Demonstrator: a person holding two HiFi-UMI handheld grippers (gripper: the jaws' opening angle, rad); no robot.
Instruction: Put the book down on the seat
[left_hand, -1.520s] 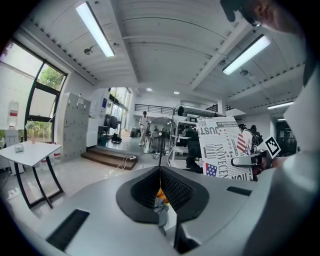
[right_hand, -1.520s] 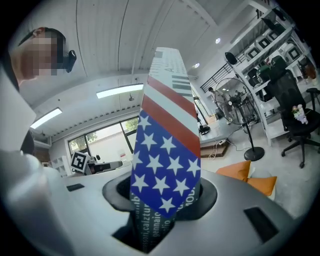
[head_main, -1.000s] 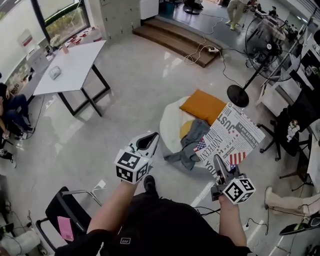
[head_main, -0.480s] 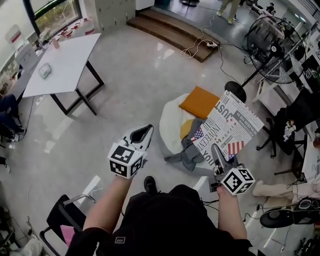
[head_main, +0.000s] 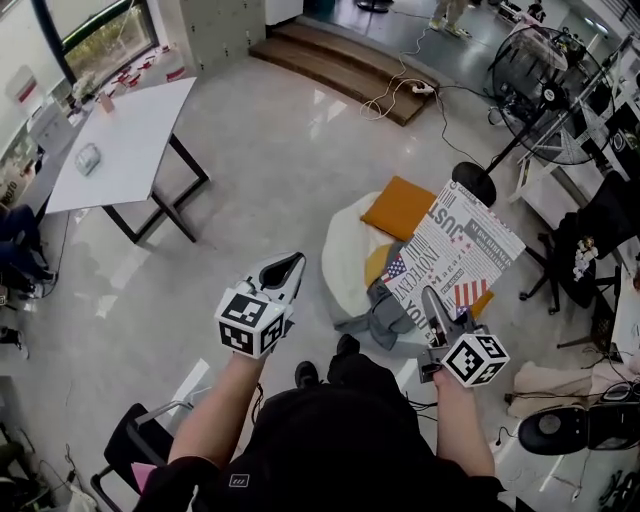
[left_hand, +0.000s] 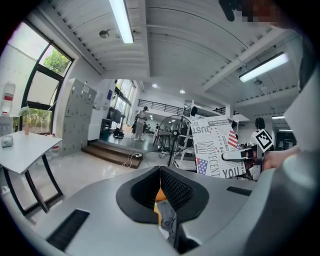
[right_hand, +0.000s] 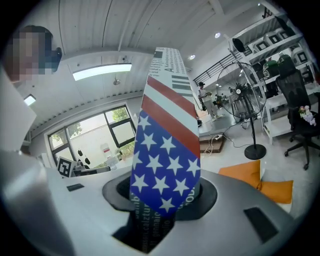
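So the pale polished floor (head_main: 260, 170) is taking up most of the head view, with a big white table (head_main: 120, 140) on black legs sitting off to the upper left and some wooden steps (head_main: 340, 70) running along the top. A standing fan (head_main: 545, 70) is rising from its round base on the right, near a black office chair (head_main: 590, 240). The seat (head_main: 345, 255) is looking like a white beanbag kind of thing, sitting on the floor right in front of the person, and it's carrying an orange cushion (head_main: 400, 207) on its far side plus a grey garment (head_main: 385, 320) that's spilling off its near edge. The book (head_main: 455, 255), with that newspaper-print cover and the stars-and-stripes bit, isn't lying on the seat; it's being held up in the air, tilted, and from the head view it's overlapping the seat's right side and the cushion. The right gripper (head_main: 436, 310) is clamping it at its lower edge, and in the right gripper view the book (right_hand: 167, 150) is standing up straight out of the right gripper (right_hand: 165, 200), with both jaws pressing on it. The left gripper (head_main: 285, 268) is hanging to the left of the seat, well apart from the book, and in its own view the left gripper (left_hand: 160, 172) is showing its jaws closed together on nothing.
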